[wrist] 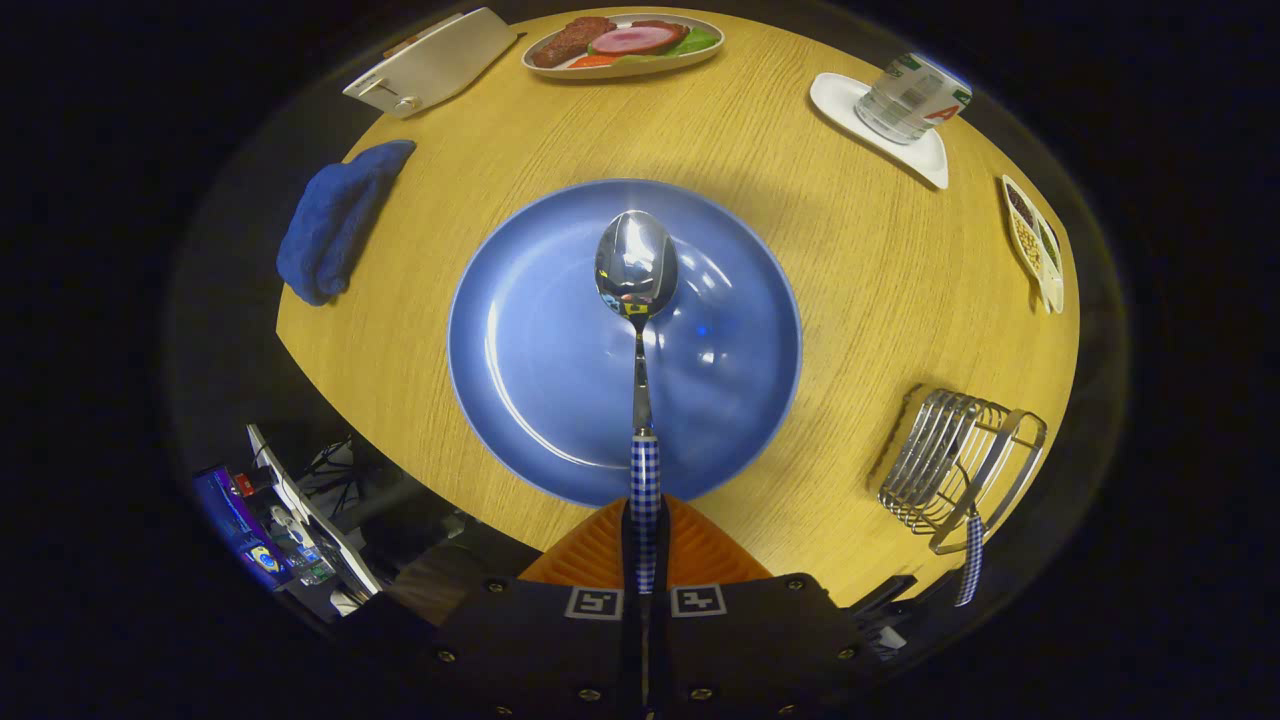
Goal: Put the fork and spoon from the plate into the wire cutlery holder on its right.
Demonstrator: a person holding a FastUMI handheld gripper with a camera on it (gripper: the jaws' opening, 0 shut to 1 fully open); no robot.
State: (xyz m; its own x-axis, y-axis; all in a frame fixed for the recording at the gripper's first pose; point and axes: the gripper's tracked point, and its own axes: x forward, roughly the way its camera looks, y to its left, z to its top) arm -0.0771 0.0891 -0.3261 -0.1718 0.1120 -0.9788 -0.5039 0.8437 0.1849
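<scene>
Landmark: I place everything against the blue plate [560, 400], which sits mid-bench on the round wooden bench [850, 300].

Toaster: I see a pale toaster [435, 62] far beyond the plate to its left, at the bench's rim, out of the working path.

Cloth: a folded blue cloth [335, 222] lies left of the plate, apart from it.

Food dish: an oval dish of meat and greens [625, 45] sits well beyond the plate.

Plate contents: I judge it bare now, apart from the spoon held over it.

Spoon: the spoon [637, 265] stands out straight ahead of the tool, its bowl over the plate's middle, its checked handle running back between the fingers. I reckon I hold it by the handle end so the bowl leads into the holder.

Tool: my tool [645, 585] is clenched on the spoon's handle, both fingers pressing it, at the plate's near edge.

Cup: a cup on a white saucer [900, 105] sits beyond the plate to its right.

Side dish: a small dish of grains [1035, 245] lies far right of the plate.

Holder: the wire cutlery holder [955, 465] stands right of the plate, near the bench's edge.

Holder contents: a checked handle [970, 572] pokes from it; I take that for the fork, already stowed.
</scene>
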